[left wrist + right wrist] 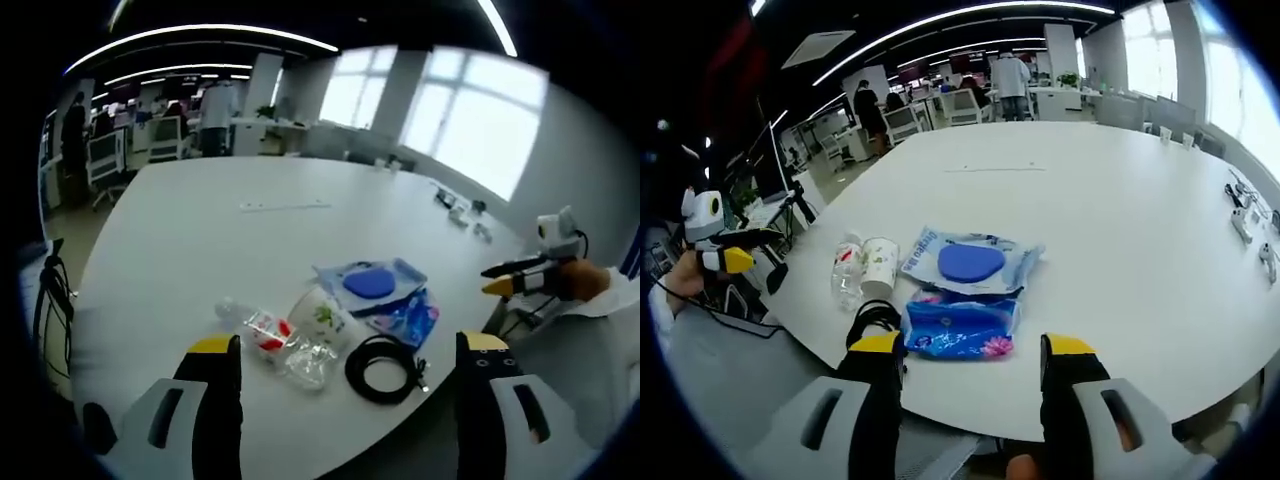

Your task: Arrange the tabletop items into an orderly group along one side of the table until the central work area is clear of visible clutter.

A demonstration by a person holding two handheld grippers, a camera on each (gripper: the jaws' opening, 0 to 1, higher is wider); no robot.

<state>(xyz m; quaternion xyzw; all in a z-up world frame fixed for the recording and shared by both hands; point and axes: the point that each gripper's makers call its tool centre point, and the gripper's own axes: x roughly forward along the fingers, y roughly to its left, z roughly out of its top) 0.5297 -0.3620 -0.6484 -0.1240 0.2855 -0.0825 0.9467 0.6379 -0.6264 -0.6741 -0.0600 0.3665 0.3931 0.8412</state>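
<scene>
A cluster of items lies near the white table's (pixel 200 230) edge. It holds a crushed clear bottle (pixel 255 325), a paper cup (pixel 322 315) on its side, a coiled black cable (pixel 385 368), a clear pack with a blue disc (pixel 372 283) and a blue wipes packet (pixel 410 318). My left gripper (pixel 348 345) hovers open before the cluster, holding nothing. From the opposite side, my right gripper (pixel 972 345) stands open just short of the wipes packet (pixel 960 325). Behind it lie the disc pack (pixel 970 262), the cup (pixel 880 265), the bottle (pixel 847 272) and the cable (pixel 872 315). Each gripper shows in the other's view: right (pixel 515 278), left (pixel 735 250).
A thin white strip (pixel 285 206) lies far out on the table. Several small devices (pixel 460 212) sit along the window-side edge, also seen as small devices (pixel 1243 222) in the right gripper view. Office desks, chairs and people stand beyond the table.
</scene>
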